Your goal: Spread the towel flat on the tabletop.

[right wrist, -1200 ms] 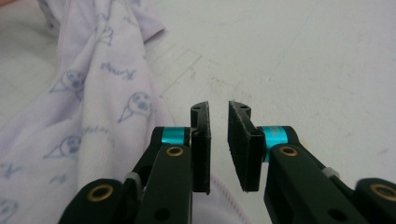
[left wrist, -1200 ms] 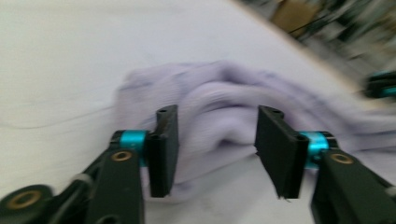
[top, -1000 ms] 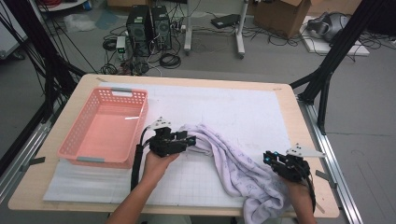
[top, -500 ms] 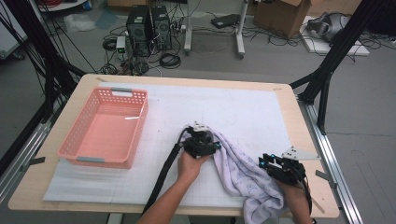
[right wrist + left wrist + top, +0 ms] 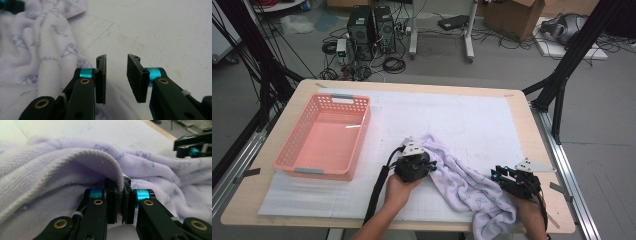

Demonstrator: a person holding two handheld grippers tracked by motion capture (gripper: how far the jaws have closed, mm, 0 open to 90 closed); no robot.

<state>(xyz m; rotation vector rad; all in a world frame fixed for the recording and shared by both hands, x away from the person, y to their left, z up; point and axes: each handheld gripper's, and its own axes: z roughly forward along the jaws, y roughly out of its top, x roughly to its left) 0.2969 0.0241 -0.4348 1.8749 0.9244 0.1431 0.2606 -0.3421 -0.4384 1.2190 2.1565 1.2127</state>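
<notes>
One towel (image 5: pixel 62 170) fold sits pinched between the left gripper's (image 5: pixel 119 202) fingers (edge upward).

I see the towel (image 5: pixel 462 185) lying on the mat (image 5: pixel 452 115) that covers the table (image 5: pixel 532 150), running from mid-table toward the near right edge, where a part hangs over. The basket (image 5: pixel 324 137) stands on the mat to the towel's left, well apart. My left gripper (image 5: pixel 432 165) sits at the towel's left end, my right gripper (image 5: pixel 497 175) at its right side.
</notes>
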